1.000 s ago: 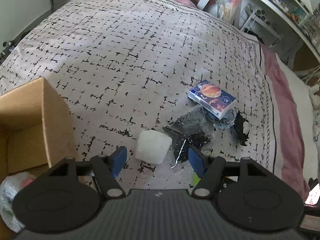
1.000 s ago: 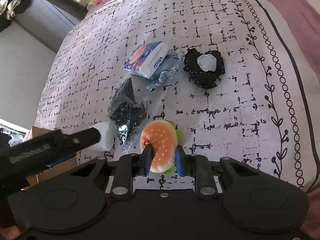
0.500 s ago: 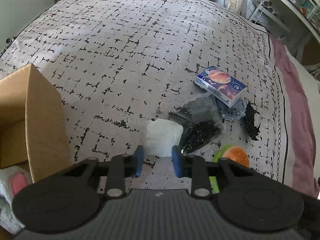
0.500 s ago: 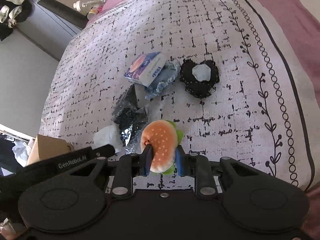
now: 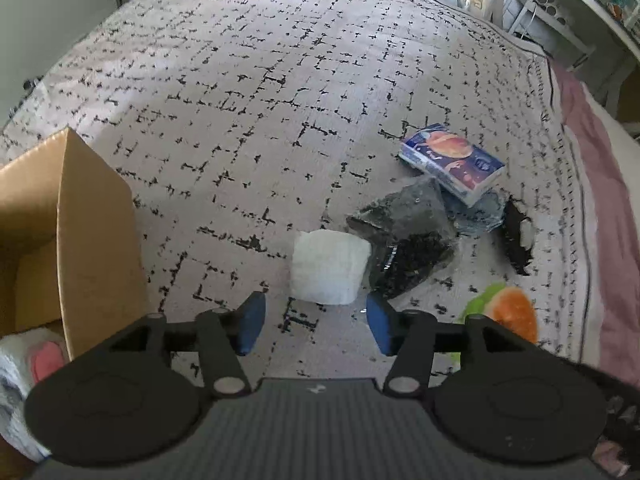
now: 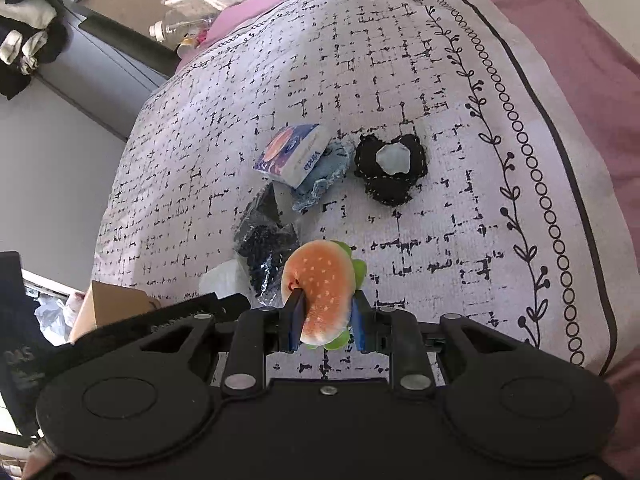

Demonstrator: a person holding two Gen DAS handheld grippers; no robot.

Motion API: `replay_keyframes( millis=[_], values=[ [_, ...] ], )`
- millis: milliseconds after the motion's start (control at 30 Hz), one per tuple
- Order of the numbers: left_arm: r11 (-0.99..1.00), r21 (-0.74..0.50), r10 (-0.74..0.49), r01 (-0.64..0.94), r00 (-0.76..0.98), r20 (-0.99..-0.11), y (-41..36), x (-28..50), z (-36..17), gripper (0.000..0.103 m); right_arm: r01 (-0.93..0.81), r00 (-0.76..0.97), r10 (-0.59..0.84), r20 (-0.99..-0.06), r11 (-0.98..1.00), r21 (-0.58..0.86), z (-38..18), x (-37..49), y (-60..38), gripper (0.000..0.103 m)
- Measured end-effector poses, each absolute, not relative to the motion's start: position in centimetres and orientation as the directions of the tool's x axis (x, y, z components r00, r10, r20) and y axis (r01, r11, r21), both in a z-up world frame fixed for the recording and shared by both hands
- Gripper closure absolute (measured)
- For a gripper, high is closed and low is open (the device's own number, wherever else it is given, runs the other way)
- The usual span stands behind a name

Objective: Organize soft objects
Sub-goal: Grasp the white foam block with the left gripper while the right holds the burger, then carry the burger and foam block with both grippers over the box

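My right gripper (image 6: 326, 314) is shut on a plush burger toy (image 6: 322, 288), held above the patterned bedspread; the toy also shows in the left wrist view (image 5: 512, 312). My left gripper (image 5: 314, 326) is open and empty, just short of a white folded cloth (image 5: 328, 266) lying on the bed. Beside the cloth lie a black item in a clear bag (image 5: 408, 236), a blue tissue pack (image 5: 452, 162), a pale blue knitted piece (image 6: 324, 172) and a black fabric piece with a white centre (image 6: 390, 168).
A cardboard box (image 5: 68, 248) stands open at the left, with a white and pink soft item (image 5: 28, 364) at its near side. Shelves with clutter (image 5: 540, 8) stand beyond the bed. A pink sheet (image 6: 580, 40) runs along the bed's edge.
My left gripper shut to a narrow gap half a second ago and has opened wide again, staying near the white cloth. My right gripper has lifted the burger toy higher above the bed.
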State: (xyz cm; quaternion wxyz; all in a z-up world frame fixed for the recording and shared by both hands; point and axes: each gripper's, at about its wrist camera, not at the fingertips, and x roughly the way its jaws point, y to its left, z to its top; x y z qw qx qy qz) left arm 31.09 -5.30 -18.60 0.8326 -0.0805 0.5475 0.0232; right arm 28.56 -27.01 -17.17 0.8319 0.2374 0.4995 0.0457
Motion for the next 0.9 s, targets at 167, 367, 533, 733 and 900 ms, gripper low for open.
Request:
replay_keyframes(
  millis=[167,367,533,733,900],
  values=[
    [0.988,-0.085,-0.03,-0.126,0.387,-0.922,-5.5,31.7,-19.5,0.049,0.177,0.494,0.306,-0.814,0.881,0.438,-17.5,28.9,-27.2,0.079],
    [0.992,-0.075,-0.026,-0.099,0.425,-0.905,-5.7,32.1,-20.0,0.051,0.181,0.485,0.308,-0.819,0.88,0.439,-17.9,29.3,-27.1,0.079],
    [0.986,-0.106,-0.04,-0.126,0.436,-0.899,-5.3,32.2,-20.1,0.063,0.184,0.485,0.301,-0.821,0.883,0.432,-18.1,29.8,-27.1,0.079],
    [0.982,-0.132,-0.058,-0.135,0.45,-0.891,-4.6,31.7,-19.4,0.063,0.171,0.491,0.302,-0.817,0.886,0.43,-18.0,29.9,-26.8,0.079],
    [0.979,-0.149,-0.069,-0.136,0.47,-0.88,-4.1,30.7,-17.7,0.063,0.157,0.506,0.307,-0.806,0.886,0.436,-17.4,29.7,-26.8,0.079]
  ],
)
